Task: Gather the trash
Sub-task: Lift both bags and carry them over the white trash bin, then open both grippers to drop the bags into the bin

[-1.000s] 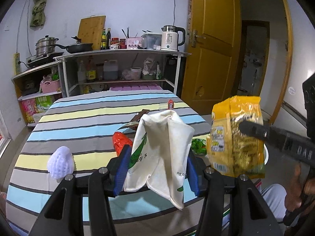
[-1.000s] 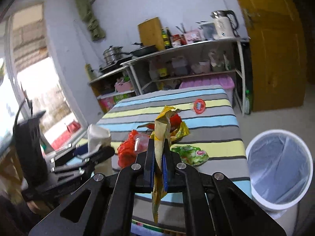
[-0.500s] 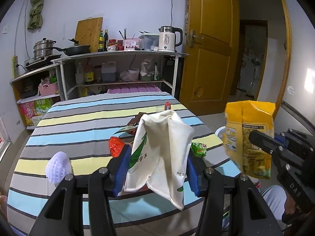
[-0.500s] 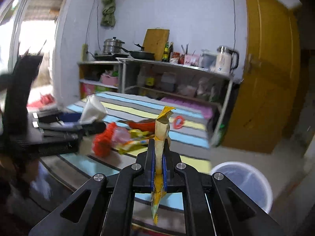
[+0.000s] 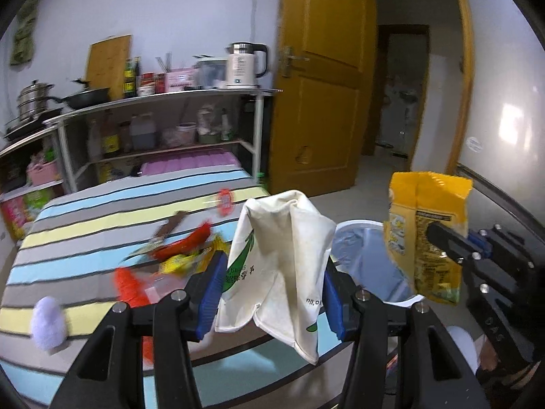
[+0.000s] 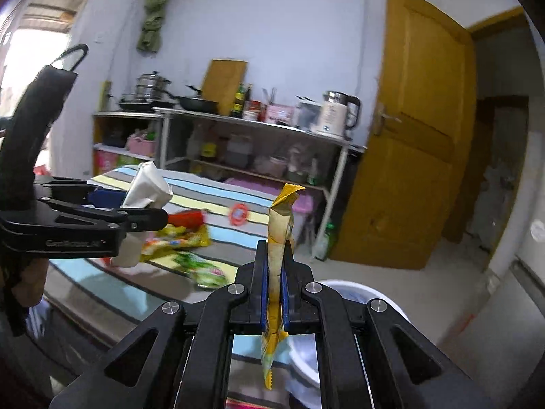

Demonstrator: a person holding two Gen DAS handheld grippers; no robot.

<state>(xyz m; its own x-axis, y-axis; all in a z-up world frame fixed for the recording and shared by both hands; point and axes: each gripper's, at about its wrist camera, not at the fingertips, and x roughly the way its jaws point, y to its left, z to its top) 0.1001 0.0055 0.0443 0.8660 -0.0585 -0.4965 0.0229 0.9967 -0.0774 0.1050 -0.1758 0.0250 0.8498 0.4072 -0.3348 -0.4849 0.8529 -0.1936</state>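
My left gripper (image 5: pixel 272 272) is shut on a crumpled white paper bag (image 5: pixel 279 255) with green print, held above the table's near edge; it also shows in the right wrist view (image 6: pixel 146 187). My right gripper (image 6: pixel 274 272) is shut on a yellow snack packet (image 6: pixel 279 235), seen flat in the left wrist view (image 5: pixel 425 238), above a white trash bin (image 5: pixel 368 255) lined with a blue bag. The bin's rim shows under the right gripper (image 6: pixel 357 286). Loose wrappers lie on the striped table (image 5: pixel 85 231): red (image 5: pixel 184 242), yellow (image 6: pixel 177 238), green (image 6: pixel 204 269).
A white foam net (image 5: pixel 47 323) lies on the table at the left. A red round lid (image 6: pixel 238 213) sits near the far edge. A metal shelf (image 5: pixel 163 109) with kettle and pans stands behind. A yellow door (image 5: pixel 323 102) is at the right.
Both grippers have swung to the right, away from the table and toward the bin. The bin is now below the yellow packet. Both holds are unchanged.
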